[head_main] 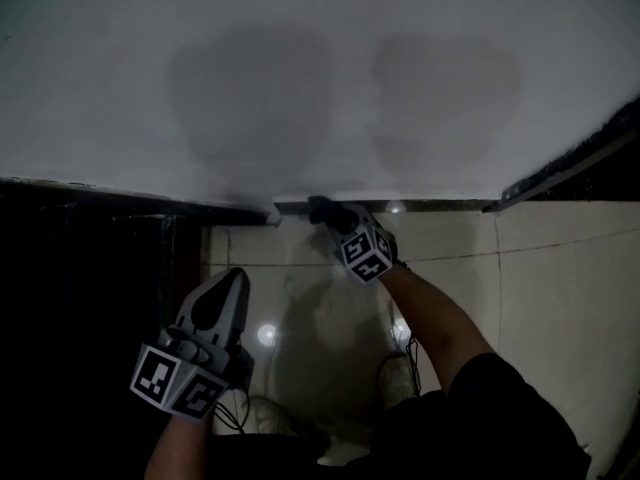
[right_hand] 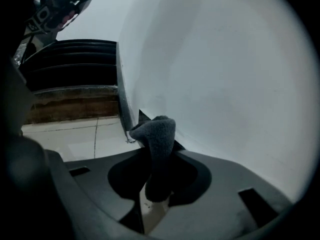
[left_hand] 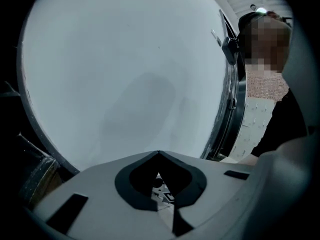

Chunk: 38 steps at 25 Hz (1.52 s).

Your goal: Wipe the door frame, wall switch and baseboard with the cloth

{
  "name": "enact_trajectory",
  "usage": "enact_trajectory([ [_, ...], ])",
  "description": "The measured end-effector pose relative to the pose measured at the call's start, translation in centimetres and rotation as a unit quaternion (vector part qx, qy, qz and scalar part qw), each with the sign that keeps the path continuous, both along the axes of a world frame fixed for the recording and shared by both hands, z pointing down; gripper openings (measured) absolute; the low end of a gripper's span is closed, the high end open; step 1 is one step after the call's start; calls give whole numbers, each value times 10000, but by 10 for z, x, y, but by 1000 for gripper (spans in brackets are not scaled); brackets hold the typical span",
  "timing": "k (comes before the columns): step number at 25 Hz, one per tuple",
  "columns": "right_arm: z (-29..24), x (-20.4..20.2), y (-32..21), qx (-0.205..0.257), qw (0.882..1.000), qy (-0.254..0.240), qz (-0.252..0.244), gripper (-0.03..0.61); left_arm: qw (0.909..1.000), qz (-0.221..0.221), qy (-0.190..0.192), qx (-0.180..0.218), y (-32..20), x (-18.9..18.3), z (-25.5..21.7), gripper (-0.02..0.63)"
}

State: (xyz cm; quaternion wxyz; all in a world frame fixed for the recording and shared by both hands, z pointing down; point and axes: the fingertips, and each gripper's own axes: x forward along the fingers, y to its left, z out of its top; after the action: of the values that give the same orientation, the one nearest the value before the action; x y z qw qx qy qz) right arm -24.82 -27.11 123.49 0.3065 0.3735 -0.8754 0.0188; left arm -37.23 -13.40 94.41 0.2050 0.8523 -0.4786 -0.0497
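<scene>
The print in view is the black-and-white square markers on each gripper's cube, and they carry no letters. The cloth, dark grey and nubbly, is pinched between the jaws of the right gripper. Its long axis runs along those jaws, out from between them toward the foot of the wall, and its free end folds over to the left in the right gripper view. In the head view the right gripper reaches forward and down, with the cloth at its tip, against the baseboard, the narrow strip where the white wall meets the pale floor tiles. In the right gripper view the baseboard shows as a dark band running away from the cloth along the wall's foot. The left gripper is held back over the floor, well apart from the wall and nearer the person, pointing toward the wall. In its own view the left gripper has its jaw tips closed on each other with nothing between them, facing the bare wall. The scene is dim, and two soft shadows lie on the wall above the grippers.
</scene>
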Motion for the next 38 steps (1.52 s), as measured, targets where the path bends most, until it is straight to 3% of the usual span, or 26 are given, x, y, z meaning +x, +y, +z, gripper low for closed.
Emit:
enact_trajectory([
  [5,0,31,5,39,9999,15,97,89,9997,54,148,-167,-8,8,9,-8],
  [14,10,112,15,-43,9967,-31,809,89,9988,270,291,-299,-18,18,24,-8],
  [17,3,138,13,178,9960,278,828,89,9988,232,359,-254,-25,20,27,-8],
  [19,-2,152,13,255,9953,415,832,91,9990,214,283,-265,-30,24,31,-9],
  [23,1,178,17,168,9933,108,1139,91,9987,374,118,-310,-35,41,35,-8],
  [30,2,223,18,198,9890,151,1460,91,9965,732,0,-402,-33,61,45,-8],
  [36,8,271,22,231,9855,443,1624,91,9959,749,-244,-435,-32,60,53,-8],
  [38,3,285,22,332,9842,618,1623,91,9956,779,-447,-285,-35,64,50,-8],
])
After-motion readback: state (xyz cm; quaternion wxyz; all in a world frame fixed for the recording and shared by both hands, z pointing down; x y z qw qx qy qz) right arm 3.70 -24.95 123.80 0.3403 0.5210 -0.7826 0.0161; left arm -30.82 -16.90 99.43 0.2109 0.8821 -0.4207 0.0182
